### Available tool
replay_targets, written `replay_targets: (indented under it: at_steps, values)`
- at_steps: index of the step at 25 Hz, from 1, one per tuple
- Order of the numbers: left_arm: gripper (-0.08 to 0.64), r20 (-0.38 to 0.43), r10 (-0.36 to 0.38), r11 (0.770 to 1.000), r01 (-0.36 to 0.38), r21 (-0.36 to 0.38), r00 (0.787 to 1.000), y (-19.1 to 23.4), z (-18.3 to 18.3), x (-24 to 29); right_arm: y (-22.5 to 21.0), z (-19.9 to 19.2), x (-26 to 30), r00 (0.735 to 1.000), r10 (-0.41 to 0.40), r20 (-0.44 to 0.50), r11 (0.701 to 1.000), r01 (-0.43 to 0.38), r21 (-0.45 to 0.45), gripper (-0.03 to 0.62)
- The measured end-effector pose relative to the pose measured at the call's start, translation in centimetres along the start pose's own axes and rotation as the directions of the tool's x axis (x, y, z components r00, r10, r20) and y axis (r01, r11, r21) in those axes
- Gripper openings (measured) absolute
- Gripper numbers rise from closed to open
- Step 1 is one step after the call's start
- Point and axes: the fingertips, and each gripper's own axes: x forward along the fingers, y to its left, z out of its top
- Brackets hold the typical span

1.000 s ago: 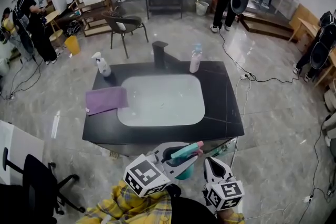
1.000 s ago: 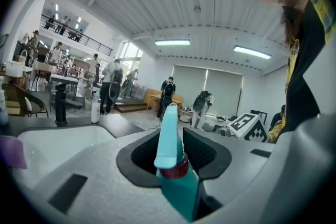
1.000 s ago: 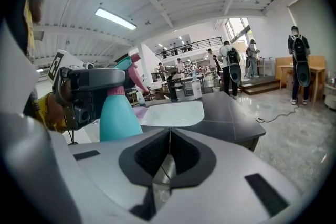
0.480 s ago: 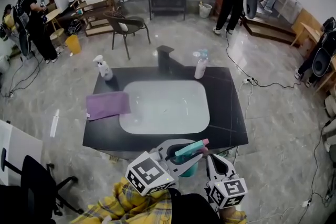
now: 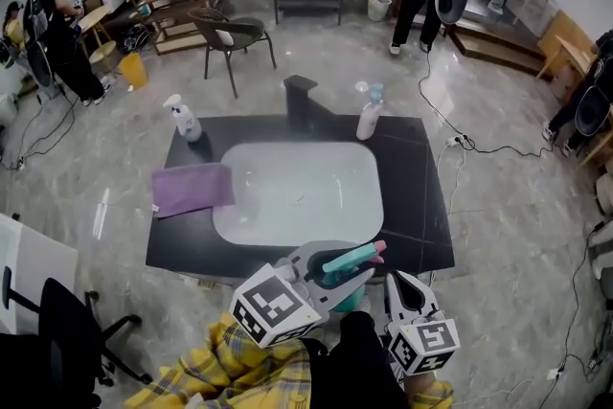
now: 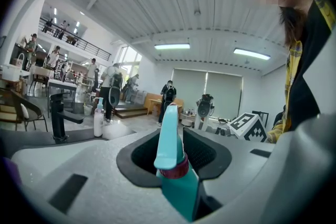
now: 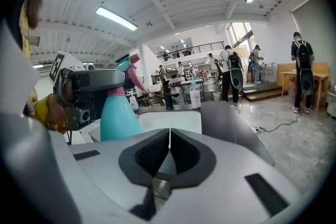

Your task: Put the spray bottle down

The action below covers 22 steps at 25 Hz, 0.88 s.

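Observation:
A teal spray bottle [image 5: 349,261] with a pink trigger sits in my left gripper [image 5: 345,267], which is shut on it at the neck. In the left gripper view the bottle's head [image 6: 170,136] sticks up between the dark pads. It hangs just at the near edge of the black counter [image 5: 414,196]. My right gripper [image 5: 400,288] is beside it on the right, shut with nothing in it; its pads [image 7: 152,152] meet in the right gripper view, where the bottle's body [image 7: 116,118] shows to the left.
The counter holds a white sink basin [image 5: 297,187], a black faucet [image 5: 299,98], a purple cloth [image 5: 192,189] at left, a white spray bottle [image 5: 182,118] at back left and a pump bottle [image 5: 367,115] at back right. A chair [image 5: 230,38] and several people stand beyond.
Both grippers, with the teal bottle, have come forward toward the counter's near edge. The jaws stand as before.

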Motion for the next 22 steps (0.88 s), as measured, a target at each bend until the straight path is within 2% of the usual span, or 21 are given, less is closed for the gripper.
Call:
replay_targets:
  at_steps: [7, 22]
  values:
    - [0.115, -0.006, 0.047, 0.999, -0.047, -0.001, 0.999, 3.0, 1.1, 3.6, -3.7, 2.3, 3.0, 0.999, 0.049, 0.010, 0.999, -0.049, -0.018, 0.006]
    - [0.115, -0.021, 0.098, 0.995, -0.098, 0.000, 0.995, 8.6, 3.6, 13.7, -12.1, 6.1, 8.0, 0.993, 0.119, -0.005, 0.993, -0.119, -0.019, 0.006]
